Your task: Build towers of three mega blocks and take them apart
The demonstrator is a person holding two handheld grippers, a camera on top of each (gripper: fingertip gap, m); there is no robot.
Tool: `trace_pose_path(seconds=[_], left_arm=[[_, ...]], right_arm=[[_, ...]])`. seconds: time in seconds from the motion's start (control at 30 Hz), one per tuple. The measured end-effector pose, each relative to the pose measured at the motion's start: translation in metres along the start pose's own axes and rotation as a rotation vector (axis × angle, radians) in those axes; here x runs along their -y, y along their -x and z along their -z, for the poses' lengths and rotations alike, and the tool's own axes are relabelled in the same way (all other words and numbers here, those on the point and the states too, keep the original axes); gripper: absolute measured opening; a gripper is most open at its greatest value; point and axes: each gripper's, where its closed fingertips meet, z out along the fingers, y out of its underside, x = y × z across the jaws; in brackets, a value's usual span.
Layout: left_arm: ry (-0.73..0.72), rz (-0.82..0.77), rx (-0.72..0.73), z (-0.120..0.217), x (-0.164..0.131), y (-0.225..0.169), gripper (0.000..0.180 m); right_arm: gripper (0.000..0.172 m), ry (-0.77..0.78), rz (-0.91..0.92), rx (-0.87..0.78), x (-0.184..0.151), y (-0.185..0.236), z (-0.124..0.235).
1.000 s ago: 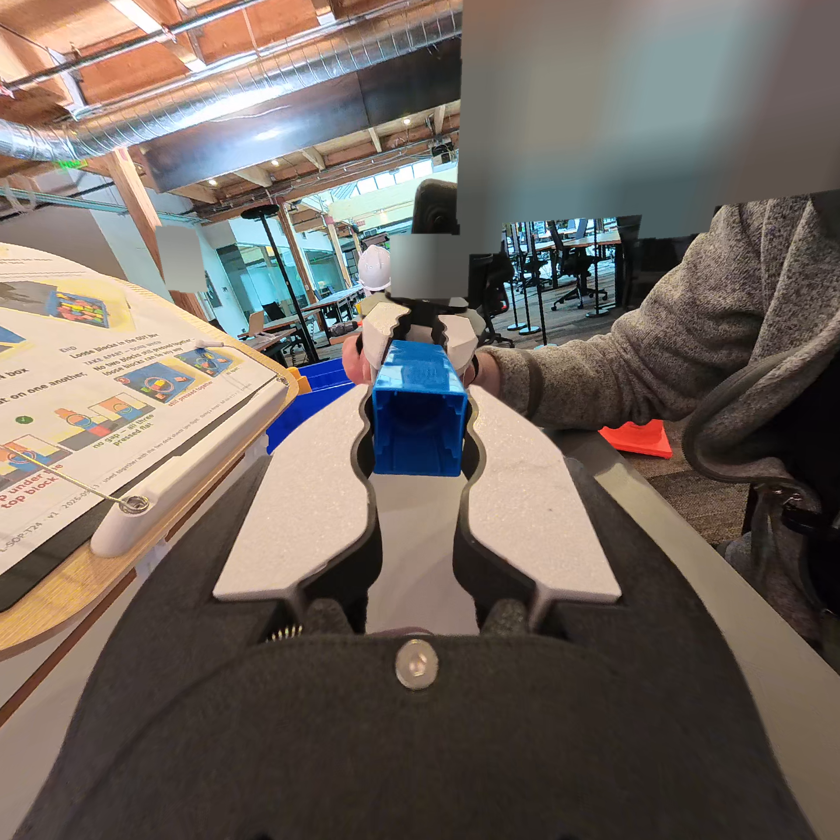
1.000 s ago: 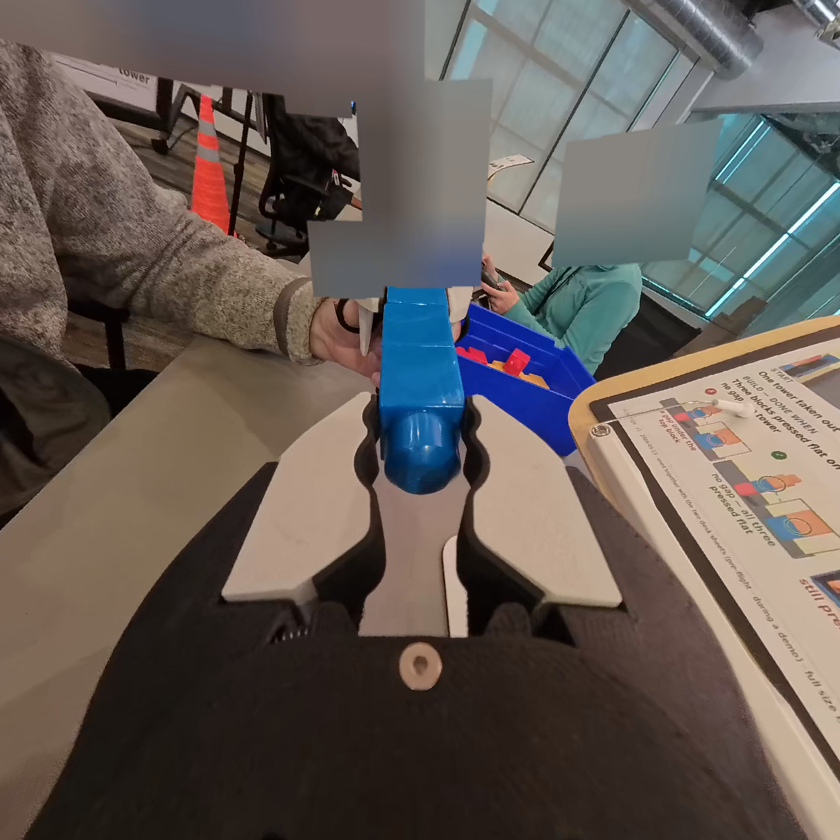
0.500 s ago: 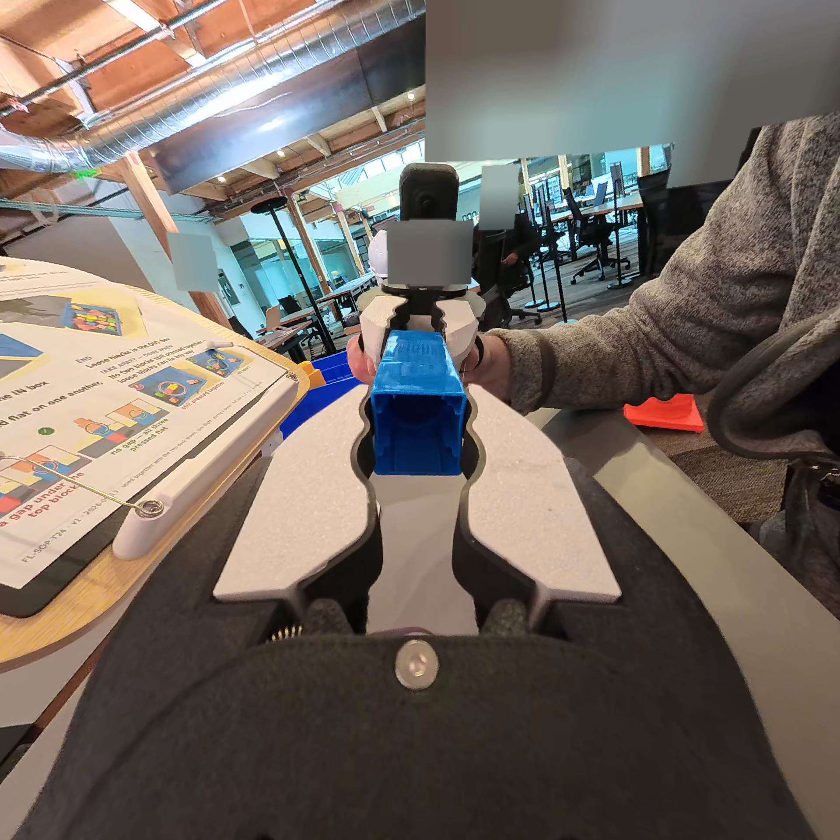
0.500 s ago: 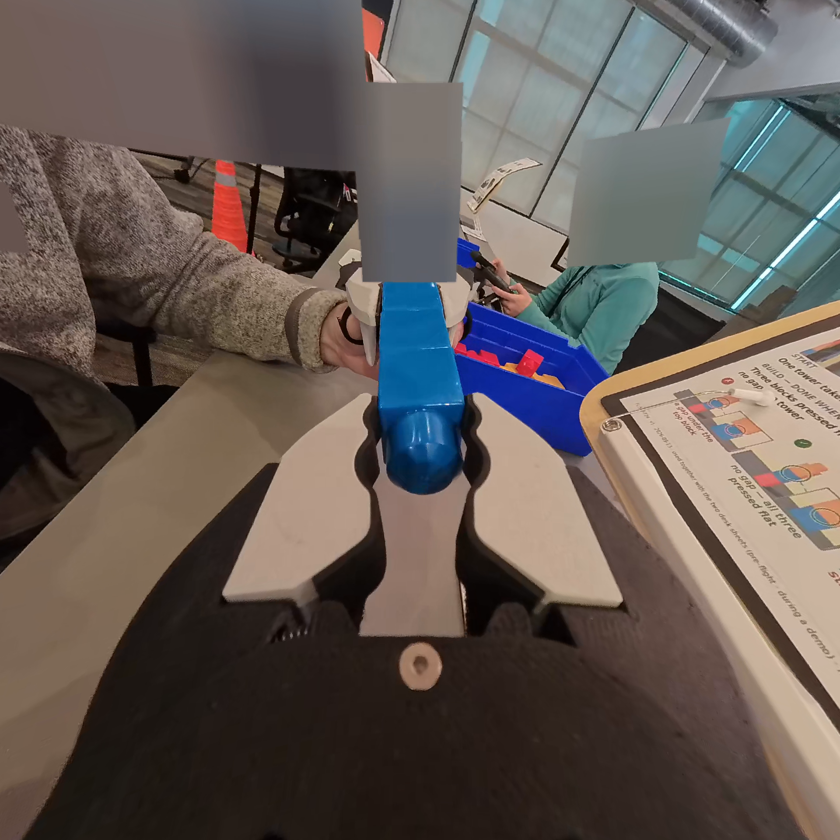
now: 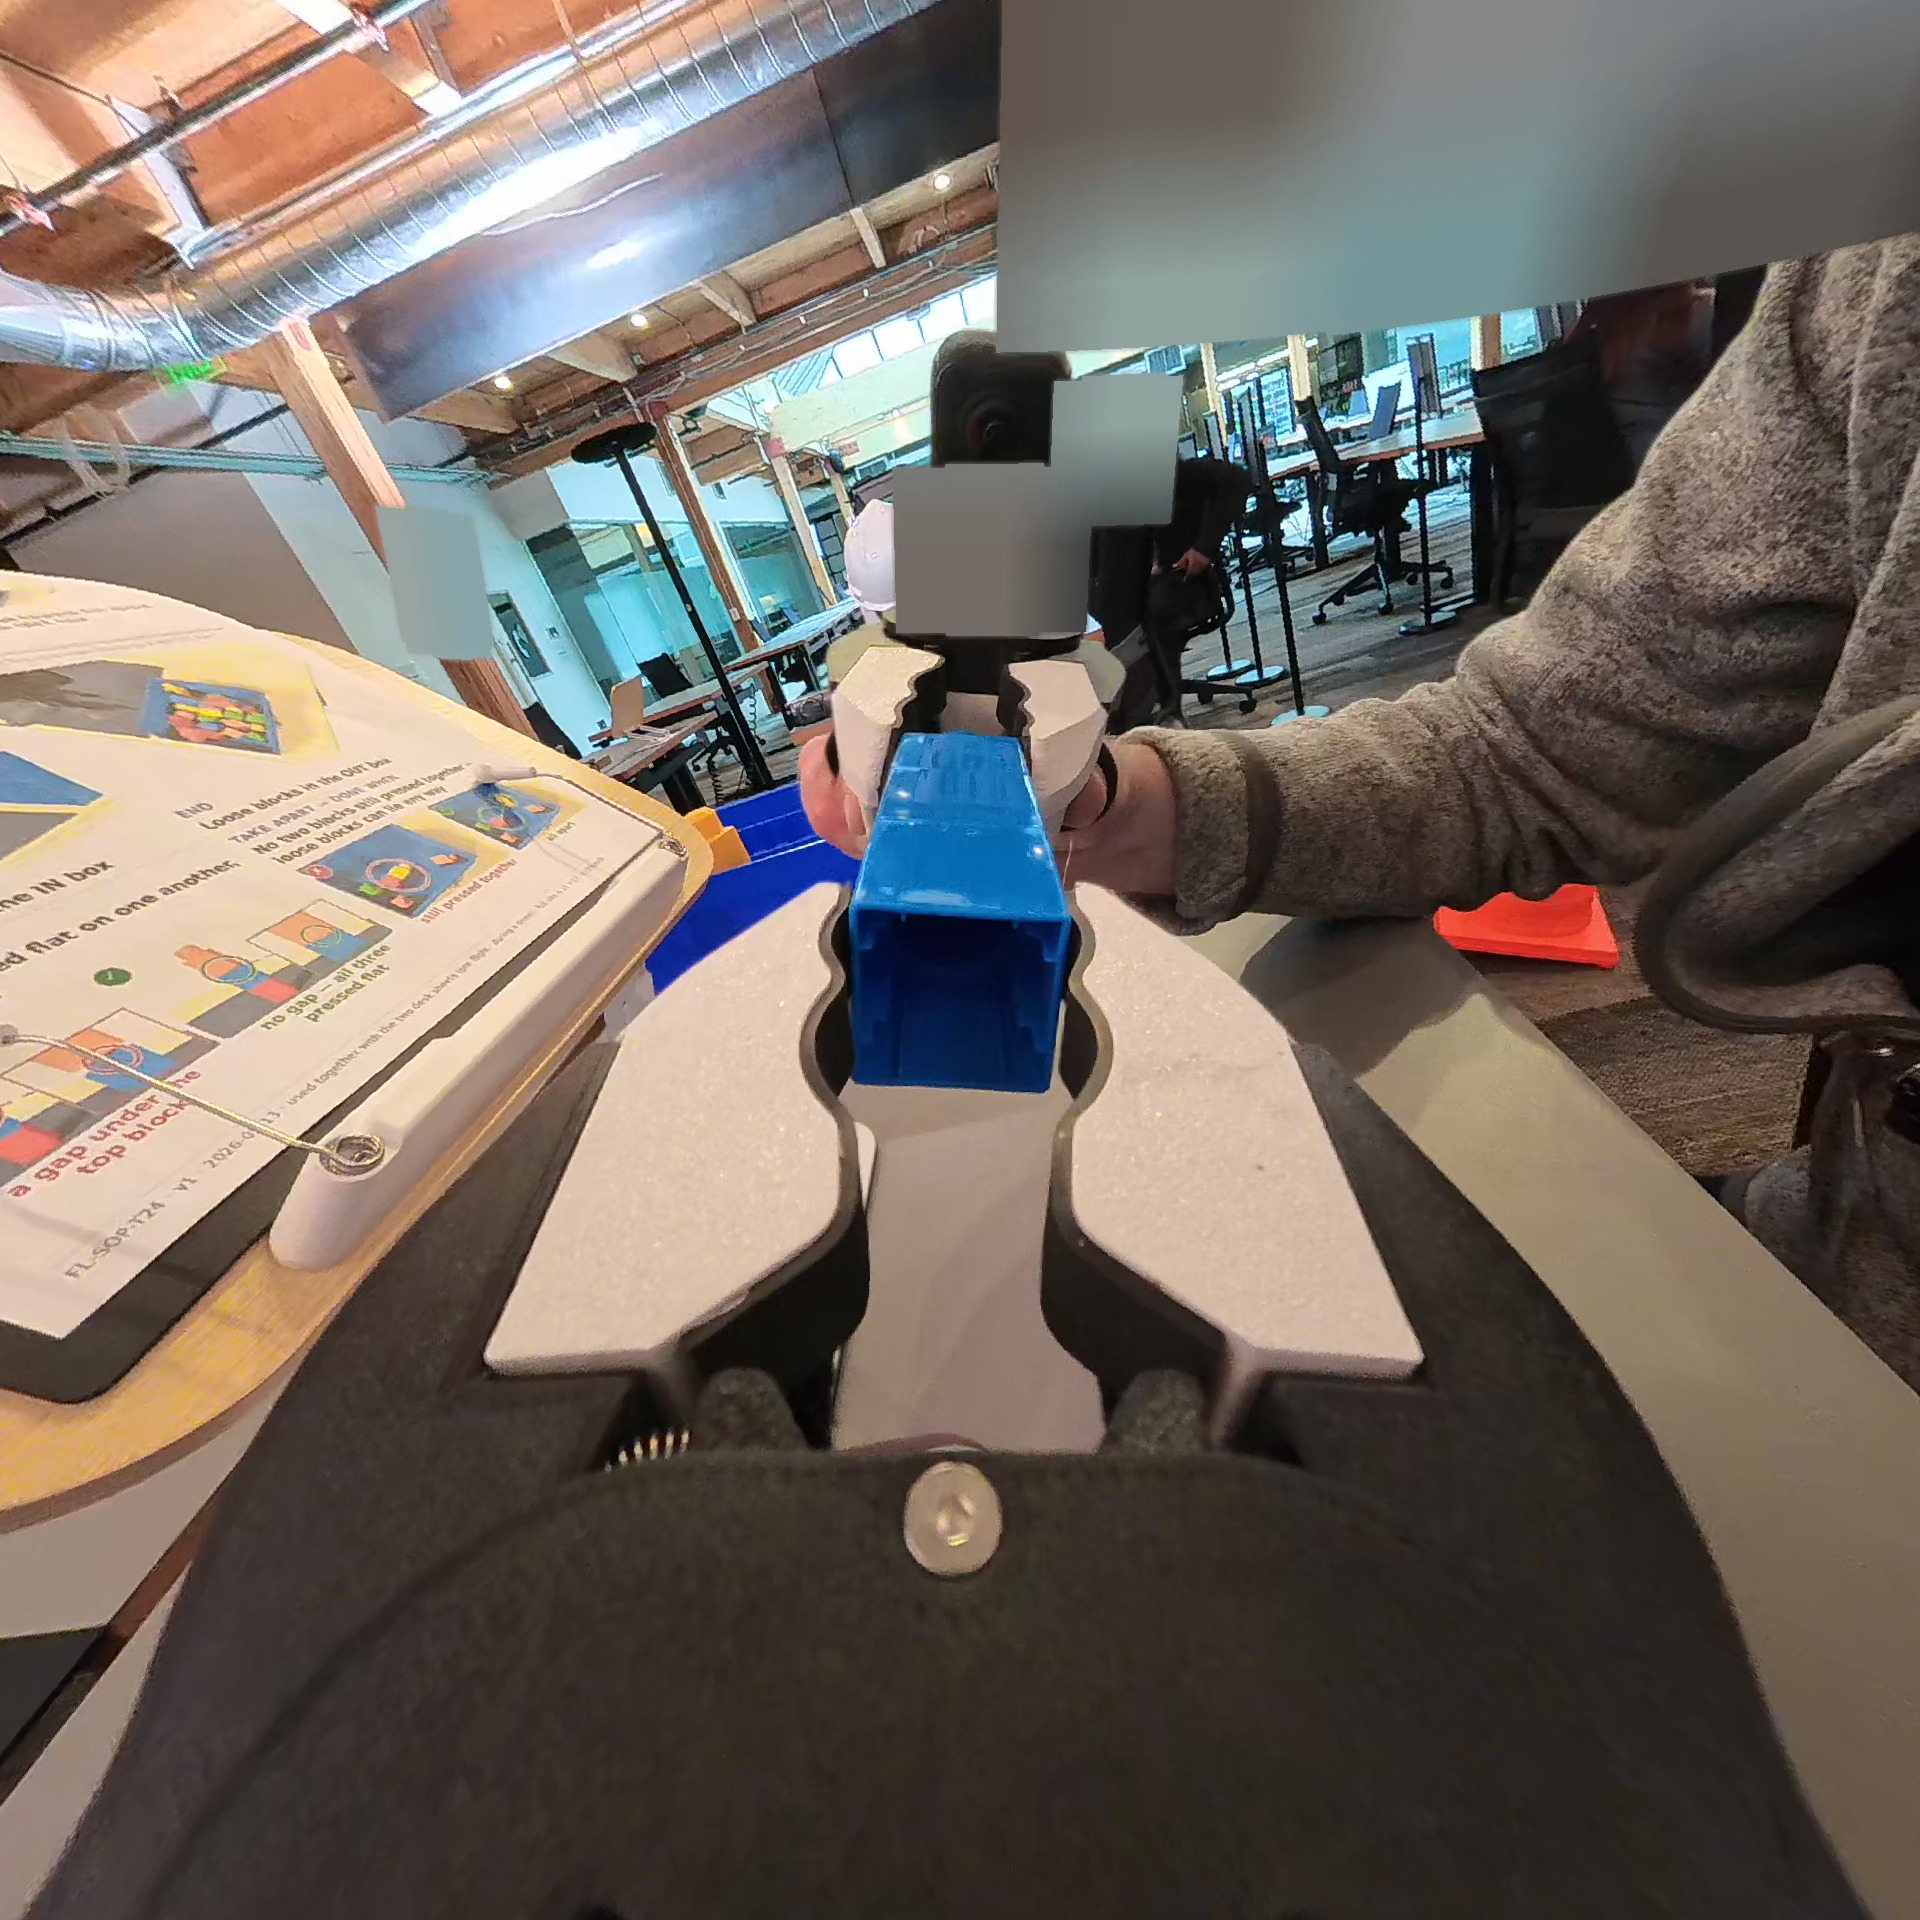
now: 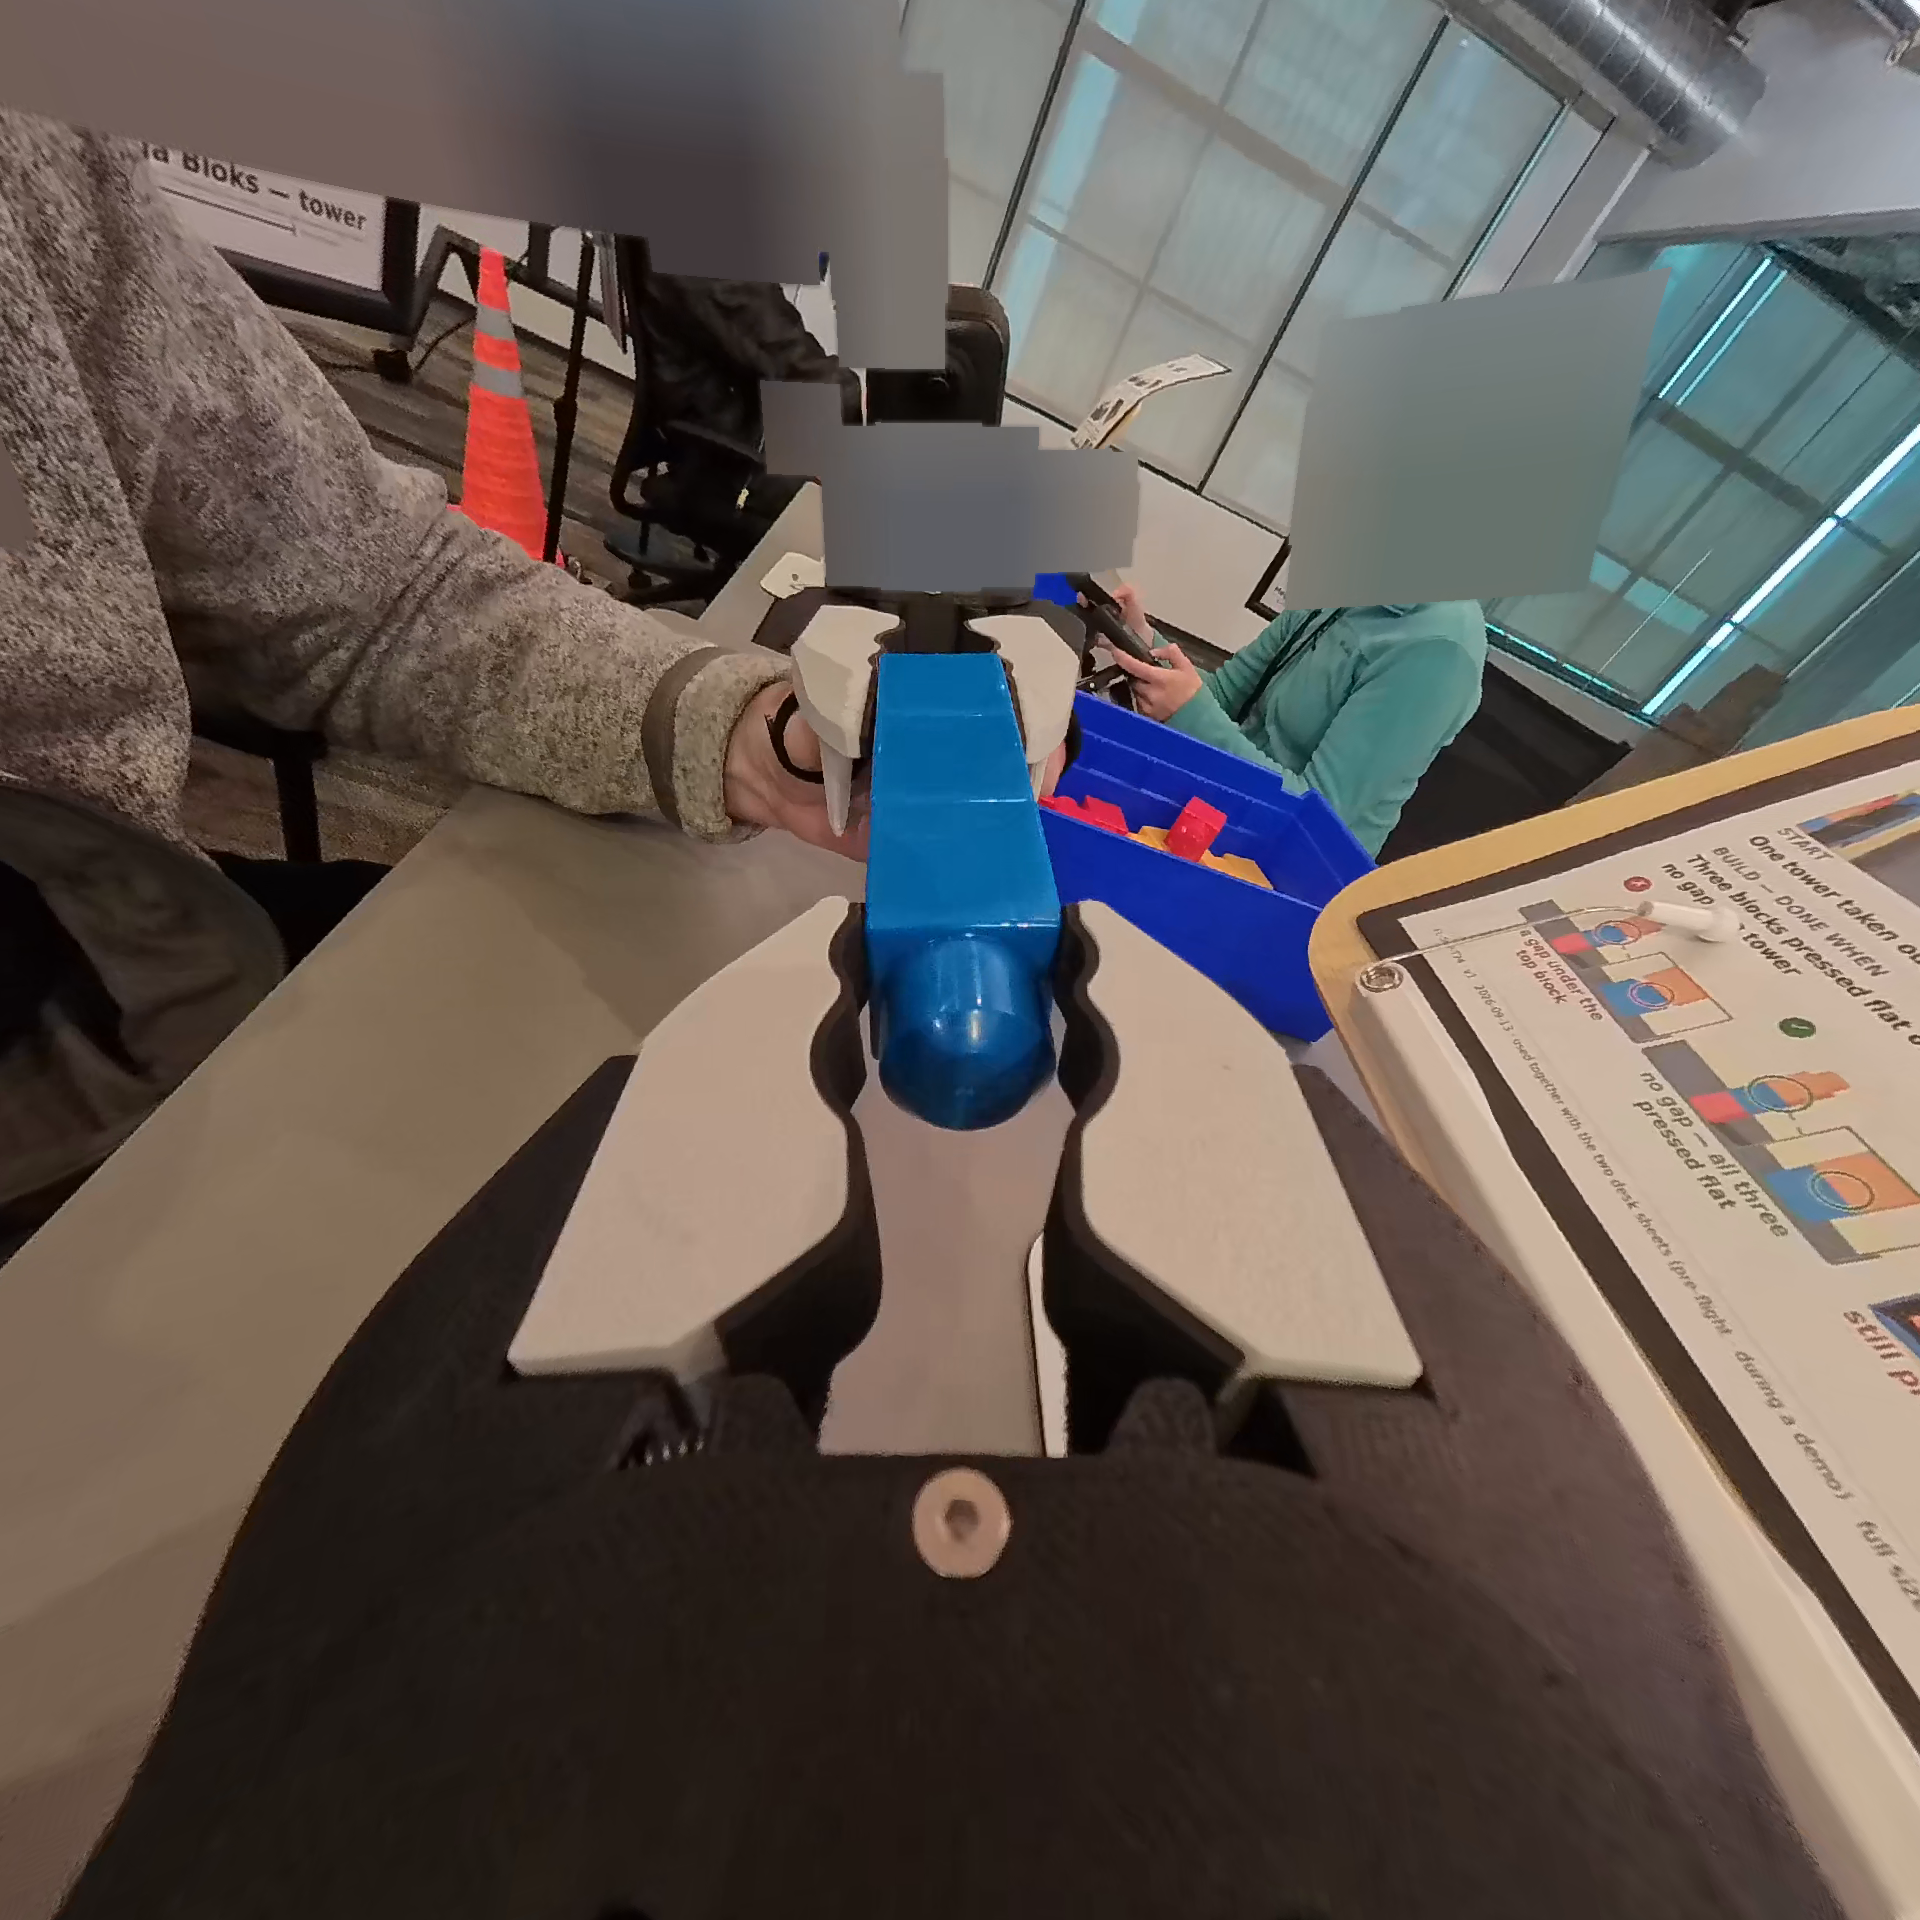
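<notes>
A tower of blue mega blocks (image 5: 961, 831) is held level in the air between my two grippers. My left gripper (image 5: 956, 935) is shut on its hollow bottom end, with both pads pressed on the sides. My right gripper (image 6: 961, 935) is shut on the opposite end, where the round stud (image 6: 961, 1039) points at the camera. The tower (image 6: 956, 790) shows seams between the blocks and looks joined. Each gripper also shows at the tower's far end in the other's view: the right one (image 5: 971, 707) and the left one (image 6: 935, 665).
A blue bin (image 6: 1195, 935) with red and orange blocks stands on the grey table (image 6: 416, 1039); it also shows in the left wrist view (image 5: 748, 862). An instruction board (image 5: 260, 935) (image 6: 1662, 1039) sits beside it. A seated person in teal (image 6: 1351, 707) and an orange cone (image 6: 502, 416) are behind. Some 6 cm of space lies between my two pairs of fingers.
Both grippers have kept their hold on the blue tower, which stays joined. Both views have shifted slightly against the background; the bin and board have shifted a little in frame.
</notes>
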Motion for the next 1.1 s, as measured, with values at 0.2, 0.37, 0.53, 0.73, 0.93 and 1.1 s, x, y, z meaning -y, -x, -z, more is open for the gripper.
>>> trace_pose_path(seconds=[0.2, 0.37, 0.53, 0.73, 0.93, 1.1], left_arm=[[-0.011, 0.031, 0.023, 0.003, 0.001, 0.006, 0.049], [0.026, 0.053, 0.029, 0.0, -0.011, 0.008, 0.055], [0.128, 0.054, 0.057, -0.005, -0.035, 0.012, 0.04], [0.328, 0.015, 0.094, -0.014, -0.085, 0.013, 0.0], [0.506, -0.079, 0.087, -0.026, -0.128, 0.003, 0.0], [0.574, -0.129, 0.037, -0.036, -0.143, -0.009, 0.0]], right_arm=[[0.036, 0.017, -0.014, -0.031, 0.002, -0.005, 0.012], [0.036, 0.068, -0.029, -0.066, -0.003, -0.003, 0.034], [0.036, 0.153, 0.005, -0.141, 0.003, -0.004, 0.074], [0.035, 0.352, 0.061, -0.297, 0.021, -0.028, 0.153], [0.036, 0.703, 0.09, -0.483, 0.036, -0.065, 0.255], [0.036, 1.159, 0.009, -0.553, 0.015, -0.098, 0.352]])
